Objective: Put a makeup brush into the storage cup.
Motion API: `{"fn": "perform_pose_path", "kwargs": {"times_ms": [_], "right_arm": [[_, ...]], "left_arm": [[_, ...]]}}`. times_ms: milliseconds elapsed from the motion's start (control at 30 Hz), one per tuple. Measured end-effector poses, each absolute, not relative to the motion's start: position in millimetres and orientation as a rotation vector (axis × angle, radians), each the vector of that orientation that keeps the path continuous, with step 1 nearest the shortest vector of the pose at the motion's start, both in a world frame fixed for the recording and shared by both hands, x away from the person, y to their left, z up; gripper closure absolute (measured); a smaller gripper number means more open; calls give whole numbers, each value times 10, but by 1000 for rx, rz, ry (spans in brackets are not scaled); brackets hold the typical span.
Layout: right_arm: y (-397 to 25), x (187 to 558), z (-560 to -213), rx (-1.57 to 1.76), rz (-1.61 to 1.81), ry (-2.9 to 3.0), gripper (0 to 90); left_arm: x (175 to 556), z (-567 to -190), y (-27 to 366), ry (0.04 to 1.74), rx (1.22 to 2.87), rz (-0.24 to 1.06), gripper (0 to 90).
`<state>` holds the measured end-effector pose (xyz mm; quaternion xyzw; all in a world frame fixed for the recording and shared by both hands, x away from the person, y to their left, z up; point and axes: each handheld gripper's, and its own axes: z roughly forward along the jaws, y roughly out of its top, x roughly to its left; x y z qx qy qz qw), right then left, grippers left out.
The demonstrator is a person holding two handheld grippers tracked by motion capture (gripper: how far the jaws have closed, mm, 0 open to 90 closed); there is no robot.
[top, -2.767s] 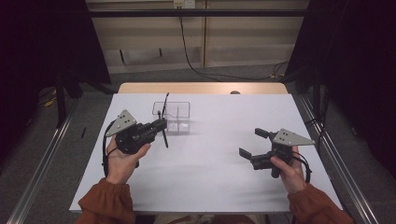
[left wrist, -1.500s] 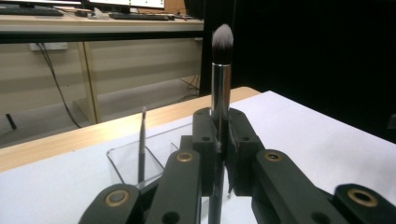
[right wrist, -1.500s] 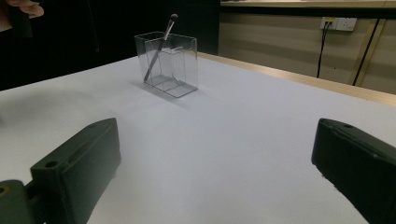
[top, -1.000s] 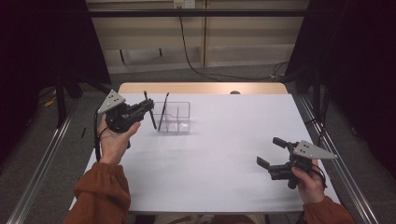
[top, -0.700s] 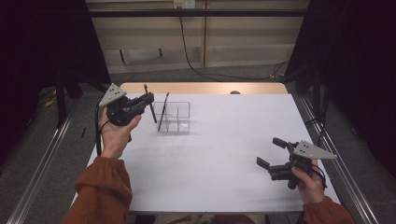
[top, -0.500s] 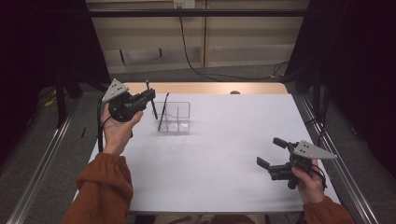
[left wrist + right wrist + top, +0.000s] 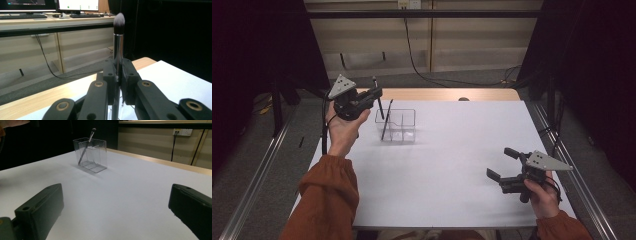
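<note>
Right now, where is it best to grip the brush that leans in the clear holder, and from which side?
Probably grip the thin brush on its upper handle, above the clear holder rim, coming from above. It leans with its top sticking out, while the walls block its lower part. The open right gripper is free.

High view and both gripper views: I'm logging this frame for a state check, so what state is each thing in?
Left gripper: shut on the makeup brush, raised above the table.
Makeup brush: clamped upright, bristles up.
Right gripper: open, holding nothing.
Clear organiser: upright on the white table, top open.
Second brush: leaning tilted inside the organiser.
</note>
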<state>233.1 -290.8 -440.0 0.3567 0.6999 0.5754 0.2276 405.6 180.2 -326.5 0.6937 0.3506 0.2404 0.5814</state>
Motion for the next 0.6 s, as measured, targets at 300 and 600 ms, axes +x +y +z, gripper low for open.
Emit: {"fn": "perform_pose_path", "kwargs": {"times_ms": [300, 600], "right_arm": [[-2907, 2322, -4396, 972, 1590, 1932, 0], [-2906, 2322, -4399, 975, 1595, 1938, 0]], "left_arm": [[4140, -3269, 1800, 837, 1616, 572, 839], [4258, -3391, 1772, 856, 1640, 592, 840]]}}
